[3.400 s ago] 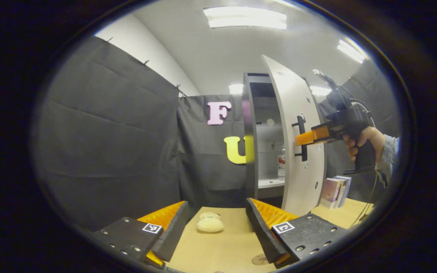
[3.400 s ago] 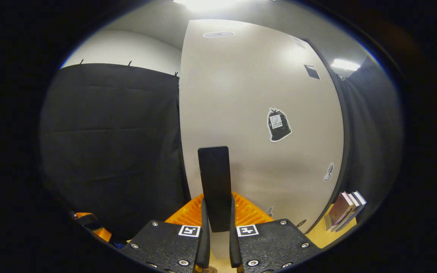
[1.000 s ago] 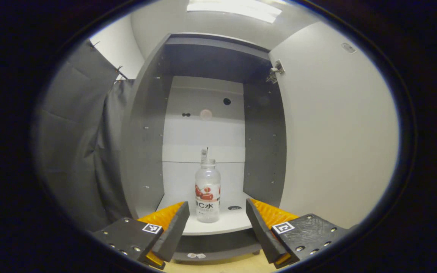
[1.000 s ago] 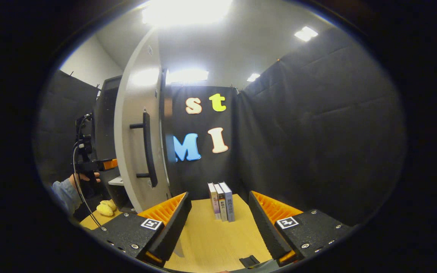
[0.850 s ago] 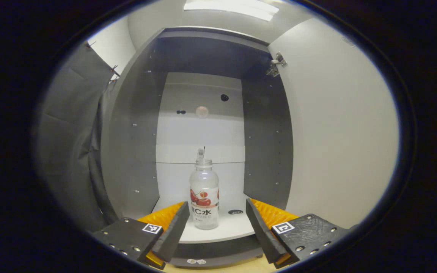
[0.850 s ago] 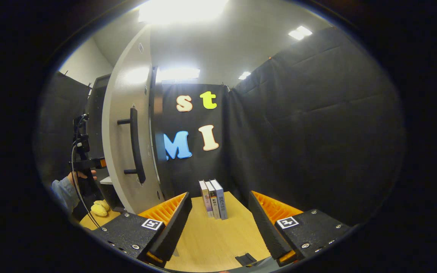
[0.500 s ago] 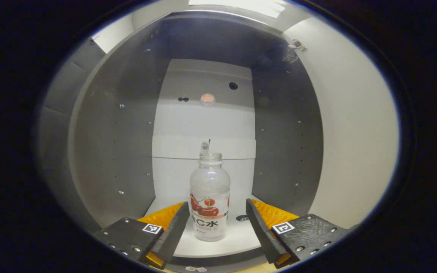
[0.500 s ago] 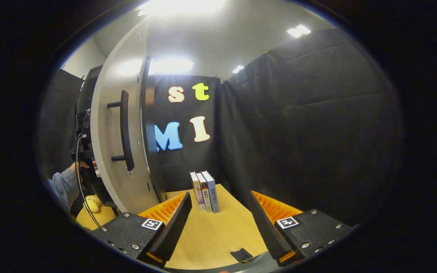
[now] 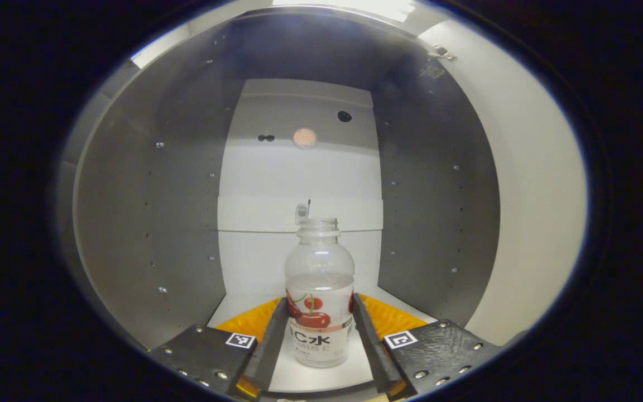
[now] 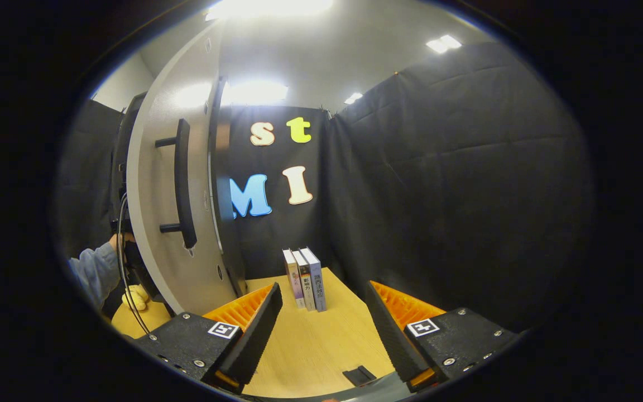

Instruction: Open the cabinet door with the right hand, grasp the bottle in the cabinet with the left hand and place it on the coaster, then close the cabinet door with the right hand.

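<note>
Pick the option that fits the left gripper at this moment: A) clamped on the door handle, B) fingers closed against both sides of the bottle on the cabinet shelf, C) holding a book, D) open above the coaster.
B: in the left gripper view, the left gripper has both fingers pressed against the sides of the bottle, which stands upright on the cabinet shelf.

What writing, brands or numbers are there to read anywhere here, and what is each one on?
On the bottle: a label with print below a cherry picture, partly hidden by the left gripper, not readable whole.
On the books: spine print too small to read.
On the right gripper: square tags, black-and-white patterns, no words.
</note>
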The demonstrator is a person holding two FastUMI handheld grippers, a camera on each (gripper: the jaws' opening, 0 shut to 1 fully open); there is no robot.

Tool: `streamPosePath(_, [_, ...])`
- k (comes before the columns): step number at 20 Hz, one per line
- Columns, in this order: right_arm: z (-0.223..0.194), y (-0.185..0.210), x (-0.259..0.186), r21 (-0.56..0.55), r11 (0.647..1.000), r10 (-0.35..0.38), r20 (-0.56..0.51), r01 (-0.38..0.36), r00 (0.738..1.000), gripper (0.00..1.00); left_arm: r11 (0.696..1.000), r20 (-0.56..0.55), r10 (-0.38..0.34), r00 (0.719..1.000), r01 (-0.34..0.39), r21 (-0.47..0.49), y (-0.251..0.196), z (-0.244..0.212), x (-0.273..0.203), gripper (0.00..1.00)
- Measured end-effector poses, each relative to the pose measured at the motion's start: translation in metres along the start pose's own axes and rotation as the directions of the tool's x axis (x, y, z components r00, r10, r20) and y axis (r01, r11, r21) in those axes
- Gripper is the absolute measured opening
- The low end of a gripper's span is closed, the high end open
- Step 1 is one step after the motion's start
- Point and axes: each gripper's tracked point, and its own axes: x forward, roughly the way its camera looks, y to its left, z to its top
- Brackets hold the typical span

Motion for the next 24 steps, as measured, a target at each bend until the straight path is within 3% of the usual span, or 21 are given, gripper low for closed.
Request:
streamPosePath(5, [0.000,0.008,0.004,0.010,0.998,0.060,0.004,-0.060,0.998,0.93,1.000,0.072,-0.013,0.997,0.014,-0.004,0.004,0.036,-0.037,0.68])
streamPosePath(7, [-0.004,0.011,0.006,0.017,0.996,0.086,-0.001,-0.086,0.996,0.93,0.999,0.045,-0.039,0.998,0.038,0.011,-0.002,0.029,-0.042,0.66])
streamPosePath(10, [-0.007,0.011,0.007,0.034,0.995,0.092,-0.017,-0.091,0.996,0.93,0.999,-0.017,-0.040,0.999,0.039,-0.032,-0.002,0.004,-0.043,0.69])
streamPosePath(14, [-0.011,-0.001,0.003,0.019,0.999,0.044,-0.034,-0.044,0.998,0.93,0.999,-0.028,-0.014,1.000,0.013,-0.033,0.002,-0.007,-0.031,0.67])
streamPosePath(16, [-0.012,-0.006,0.001,0.021,1.000,0.015,-0.038,-0.014,0.999,0.93,1.000,-0.013,-0.011,1.000,0.011,-0.012,0.003,-0.005,-0.022,0.89])
streamPosePath(19, [-0.013,-0.007,0.001,0.030,0.999,-0.014,-0.043,0.016,0.999,0.93,0.998,-0.029,-0.052,0.998,0.052,0.021,-0.008,-0.013,-0.011,0.89])
streamPosePath(21, [-0.016,-0.006,0.002,0.024,0.999,-0.026,-0.052,0.027,0.998,0.93,0.997,-0.042,-0.065,0.997,0.067,0.041,-0.012,-0.019,-0.003,0.94])
streamPosePath(24, [-0.022,0.001,0.004,0.014,1.000,-0.024,-0.059,0.025,0.998,0.93,0.997,-0.041,-0.055,0.998,0.057,0.046,-0.010,-0.019,-0.001,0.71])
